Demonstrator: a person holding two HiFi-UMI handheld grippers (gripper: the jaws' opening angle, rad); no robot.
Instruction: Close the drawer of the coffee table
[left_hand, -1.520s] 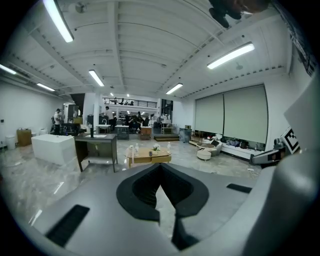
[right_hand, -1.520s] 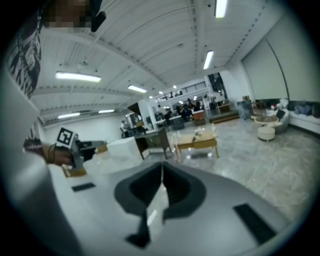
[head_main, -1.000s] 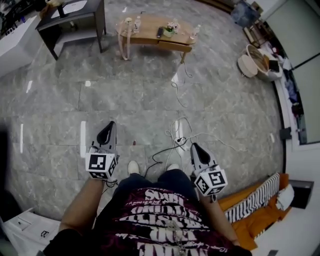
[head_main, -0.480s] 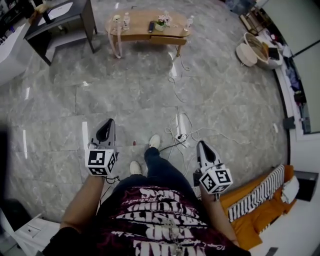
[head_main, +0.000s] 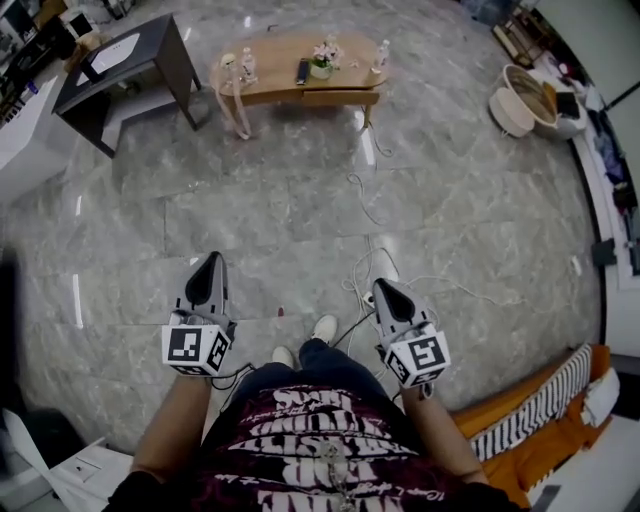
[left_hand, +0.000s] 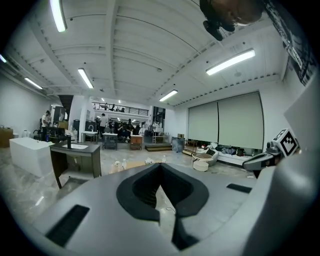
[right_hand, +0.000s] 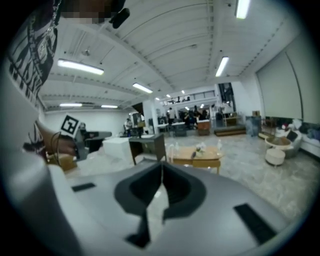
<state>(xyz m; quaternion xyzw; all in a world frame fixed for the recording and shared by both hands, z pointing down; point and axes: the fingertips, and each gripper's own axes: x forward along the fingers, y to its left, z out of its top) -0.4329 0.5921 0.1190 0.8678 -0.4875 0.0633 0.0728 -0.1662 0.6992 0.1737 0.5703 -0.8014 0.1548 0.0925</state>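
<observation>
Both left gripper (head_main: 212, 260), right gripper (head_main: 377, 286) far from drawer (head_main: 340, 98).

Maroon T-shirt (head_main: 320, 445) with pale lettering, dark jeans (head_main: 322, 362), white shoes (head_main: 325, 327); grey left tongs (head_main: 211, 260) and right tongs (head_main: 378, 286), black-and-white marker cubes (head_main: 195, 346).

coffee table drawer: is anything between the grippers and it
Nothing tall. Open floor lies between the left gripper, the right gripper and the drawer, which sticks out of the coffee table's front. Only loose cables trail on the floor along that stretch, ahead of the right gripper.
</observation>
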